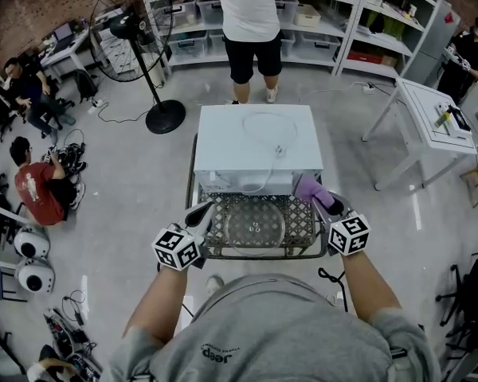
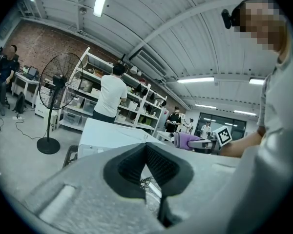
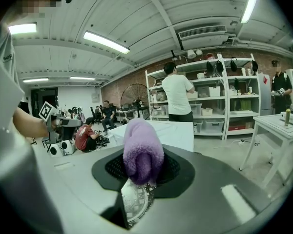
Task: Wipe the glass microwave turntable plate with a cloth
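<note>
The round glass turntable plate [image 1: 255, 228] lies flat on the wire-mesh top of a cart [image 1: 303, 237], just in front of a white microwave [image 1: 255, 146]. My left gripper [image 1: 204, 208] hovers at the plate's left rim, jaws together and empty; in the left gripper view [image 2: 146, 146] its pads meet at the tip. My right gripper [image 1: 315, 193] is shut on a purple cloth [image 1: 309, 188], held above the plate's far right edge. In the right gripper view the cloth [image 3: 143, 152] bulges from the jaws, and the plate [image 3: 134, 201] shows below it.
A person in a white shirt [image 1: 251, 22] stands behind the microwave at the shelving [image 1: 327, 22]. A pedestal fan [image 1: 135, 30] stands at the back left, a white table [image 1: 430, 118] at the right. A seated person [image 1: 40, 185] and cables [image 1: 64, 153] are on the floor at the left.
</note>
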Action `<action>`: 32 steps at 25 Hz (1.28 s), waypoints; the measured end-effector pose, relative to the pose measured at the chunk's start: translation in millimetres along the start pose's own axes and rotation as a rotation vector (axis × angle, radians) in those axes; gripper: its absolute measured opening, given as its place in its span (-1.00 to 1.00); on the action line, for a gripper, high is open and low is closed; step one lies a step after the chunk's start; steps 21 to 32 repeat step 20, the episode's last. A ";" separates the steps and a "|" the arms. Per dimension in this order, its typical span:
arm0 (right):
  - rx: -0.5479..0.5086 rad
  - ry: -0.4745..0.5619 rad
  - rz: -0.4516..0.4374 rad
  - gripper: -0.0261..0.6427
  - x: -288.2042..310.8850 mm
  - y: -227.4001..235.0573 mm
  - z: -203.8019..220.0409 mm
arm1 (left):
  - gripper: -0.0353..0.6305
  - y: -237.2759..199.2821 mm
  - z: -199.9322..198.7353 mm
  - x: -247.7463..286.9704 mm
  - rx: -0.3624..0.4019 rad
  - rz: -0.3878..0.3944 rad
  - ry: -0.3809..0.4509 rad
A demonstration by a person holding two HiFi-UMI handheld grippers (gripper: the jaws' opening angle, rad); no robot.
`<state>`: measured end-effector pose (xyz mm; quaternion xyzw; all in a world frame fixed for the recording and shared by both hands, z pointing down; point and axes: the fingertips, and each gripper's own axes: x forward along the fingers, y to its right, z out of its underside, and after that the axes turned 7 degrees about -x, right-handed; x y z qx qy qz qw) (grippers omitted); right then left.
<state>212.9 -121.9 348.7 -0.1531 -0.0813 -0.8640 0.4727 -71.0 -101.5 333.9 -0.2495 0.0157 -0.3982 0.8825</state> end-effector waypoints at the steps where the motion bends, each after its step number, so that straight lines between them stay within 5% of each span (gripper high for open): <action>1: 0.000 0.000 -0.001 -0.58 -0.2 0.1 -0.3 | -0.90 0.6 -0.4 0.2 0.000 0.001 0.000; 32: 0.002 -0.002 0.001 -0.58 0.7 -0.3 2.3 | -0.90 0.9 -2.5 -0.8 -0.003 0.011 0.006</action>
